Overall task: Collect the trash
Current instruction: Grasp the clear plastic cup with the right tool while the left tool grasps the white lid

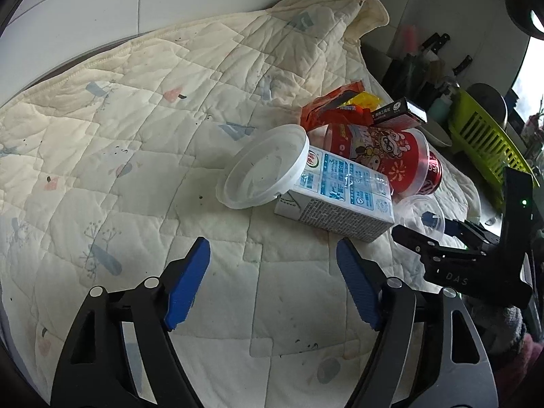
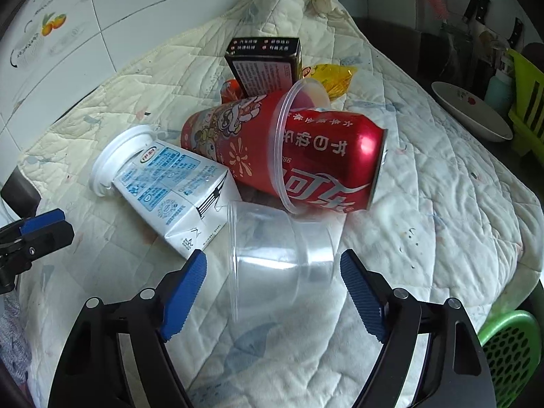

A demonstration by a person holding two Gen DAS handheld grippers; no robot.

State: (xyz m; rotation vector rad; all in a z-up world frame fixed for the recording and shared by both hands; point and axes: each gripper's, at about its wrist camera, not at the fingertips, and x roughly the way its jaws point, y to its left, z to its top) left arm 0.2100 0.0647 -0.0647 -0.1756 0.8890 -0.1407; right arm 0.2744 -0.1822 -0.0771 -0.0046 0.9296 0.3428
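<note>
Roughly, left to right:
Left gripper [image 1: 273,282]: jaws spread wide, holding nothing, over bare quilt short of the pile; nothing lies between its blue pads.
Quilt [image 1: 119,156]: cream, quilted, spotted; wide free stretch on the left up to the white tiled wall [image 1: 68,10], its far edge folded over at the back.
White lid [image 1: 263,166]: one, tilted, leaning against the carton's end.
Milk carton [image 2: 176,190]: one, on its side, blue-and-white print with Chinese text too small to read.
Red cup [image 2: 231,142]: one, on its side, cartoon figures printed on it, clear rim.
Cola can [image 2: 336,156]: one, red, white Chinese Coca-Cola script, lying with its end in the red cup's mouth.
Dark box [image 2: 263,64]: one, behind the cup, rows of small Chinese print.
Wrappers: one orange [image 1: 326,105], one yellow [image 2: 335,76], at the back of the pile.
Clear cup [image 2: 278,255]: one, on its side, nearest the right gripper.
Right gripper [image 2: 273,284]: fingers parted, gripping nothing, either side of the clear cup's base.
Right edge: quilt drops off; white bowl [image 2: 472,112], green rack [image 1: 489,149] and a green basket [image 2: 510,353] beyond it.
</note>
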